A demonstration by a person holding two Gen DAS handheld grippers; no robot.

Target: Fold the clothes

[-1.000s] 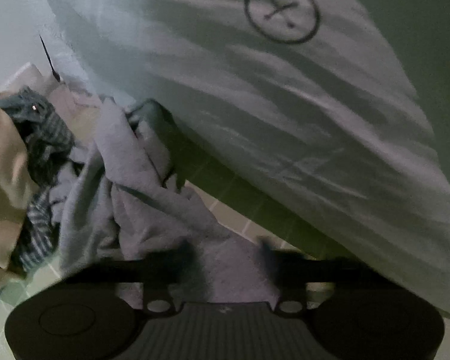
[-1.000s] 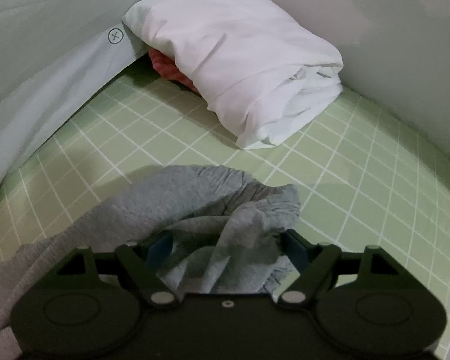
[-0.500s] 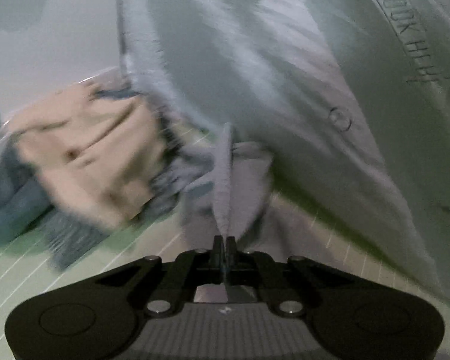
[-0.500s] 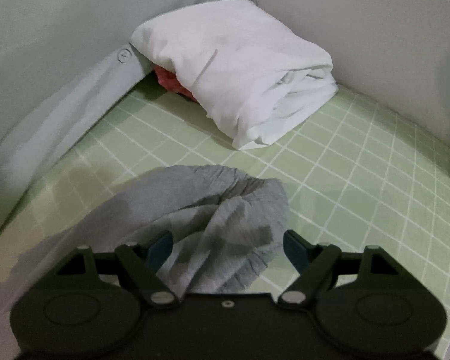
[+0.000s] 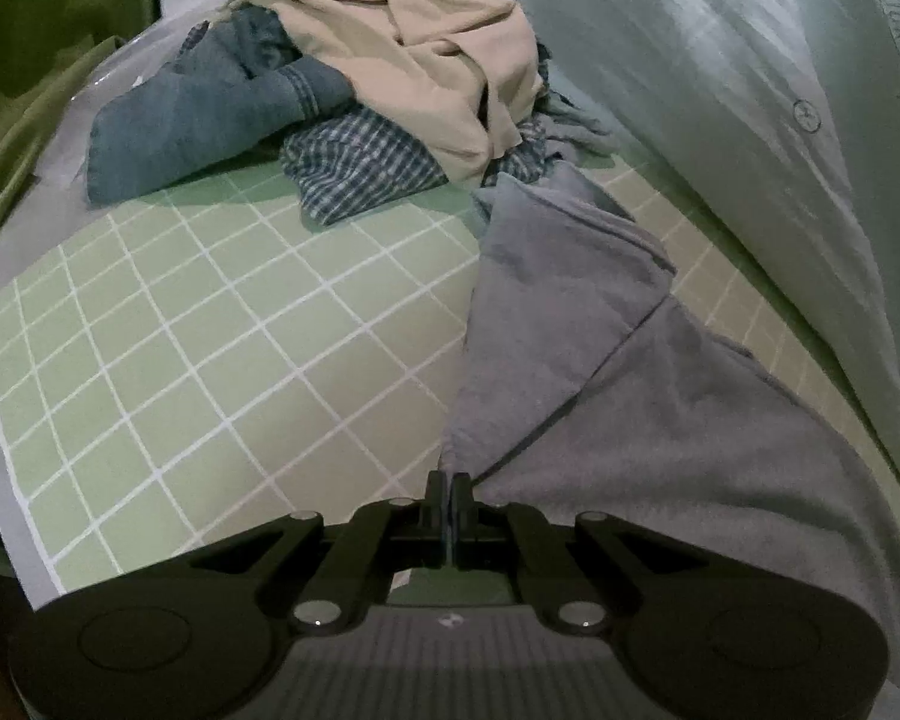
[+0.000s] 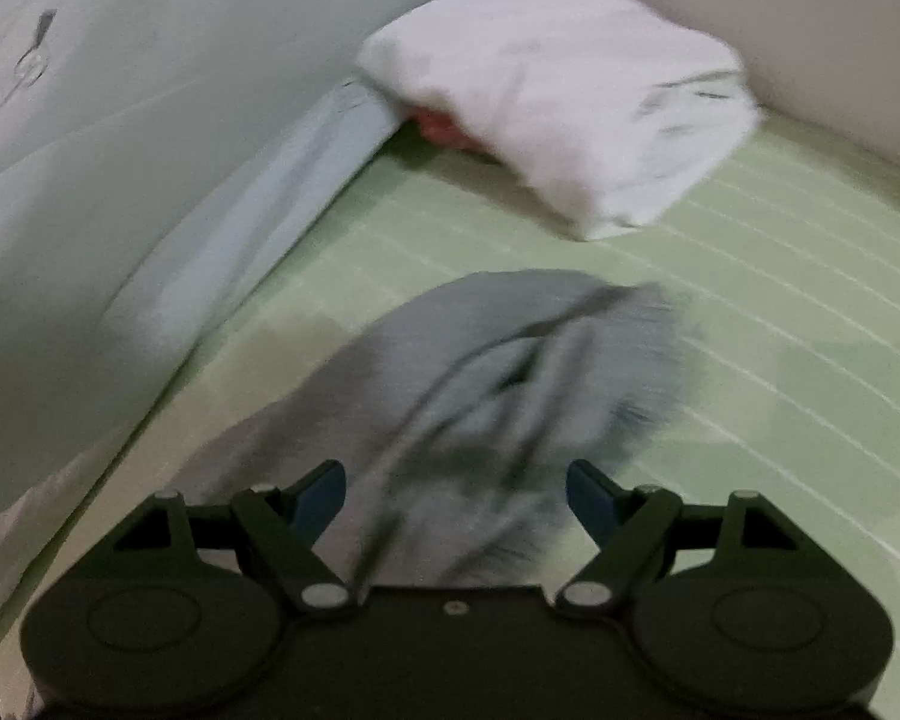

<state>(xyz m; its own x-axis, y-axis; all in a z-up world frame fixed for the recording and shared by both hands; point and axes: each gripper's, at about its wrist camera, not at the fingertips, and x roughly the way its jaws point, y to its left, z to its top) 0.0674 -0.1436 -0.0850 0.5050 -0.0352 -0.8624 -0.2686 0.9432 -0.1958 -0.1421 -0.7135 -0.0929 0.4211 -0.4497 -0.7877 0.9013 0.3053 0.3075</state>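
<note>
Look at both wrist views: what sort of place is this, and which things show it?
Probably a tabletop set up for folding laundry: a green grid mat, a pile of unfolded clothes and a folded white garment set aside.

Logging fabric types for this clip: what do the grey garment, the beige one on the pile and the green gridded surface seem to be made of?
Grey garment: soft matte knit, probably cotton jersey, with a faintly fuzzy face and limp folds. Beige garment: thin, smooth cloth with fine crumpled creases; the fibre is unclear. Green gridded surface: flat and smooth with printed white lines, likely a vinyl or rubber mat.
</note>
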